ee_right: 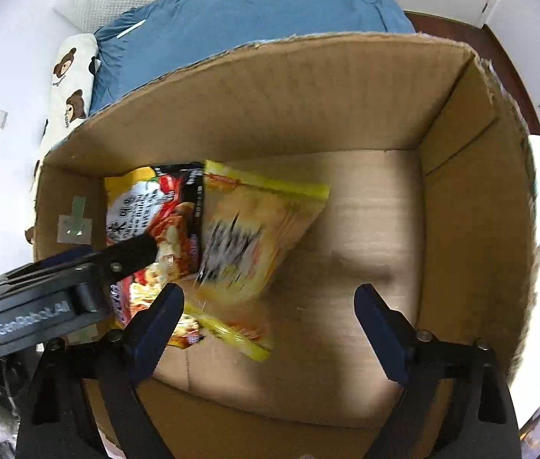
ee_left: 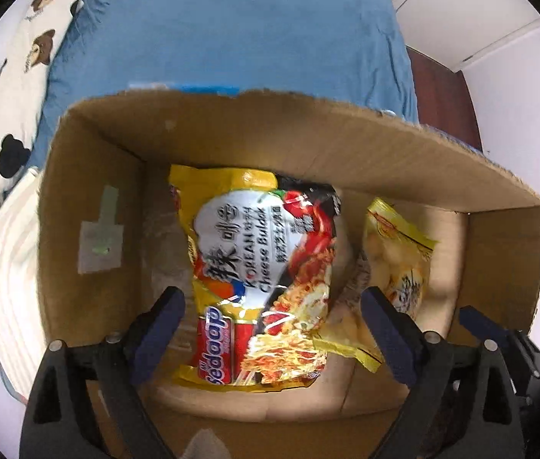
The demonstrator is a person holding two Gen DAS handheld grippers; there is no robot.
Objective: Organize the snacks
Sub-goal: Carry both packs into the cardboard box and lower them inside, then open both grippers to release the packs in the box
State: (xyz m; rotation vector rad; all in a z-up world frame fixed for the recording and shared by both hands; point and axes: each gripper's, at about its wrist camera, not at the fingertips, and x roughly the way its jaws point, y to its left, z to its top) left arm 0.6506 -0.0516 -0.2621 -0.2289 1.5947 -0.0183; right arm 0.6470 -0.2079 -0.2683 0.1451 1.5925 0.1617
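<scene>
Blue bed (ee_left: 231, 38) behind cardboard box (ee_left: 308, 134) w/ noodle packs (ee_left: 262, 267); both grippers, left (ee_left: 273, 329) & right (ee_right: 270, 325), jaws spread, empty

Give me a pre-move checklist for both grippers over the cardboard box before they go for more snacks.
1. Left gripper open: ok.
2. Right gripper open, nothing between its fingers: ok.
3. Yellow-and-black Korean Cheese Buldak noodle packet inside the brown cardboard box: ok.
4. Pale yellow snack packet inside the box: ok, though blurred.
5. Packets fully settled: cannot tell.
6. Bare box floor on the right for more snacks: ok.
</scene>
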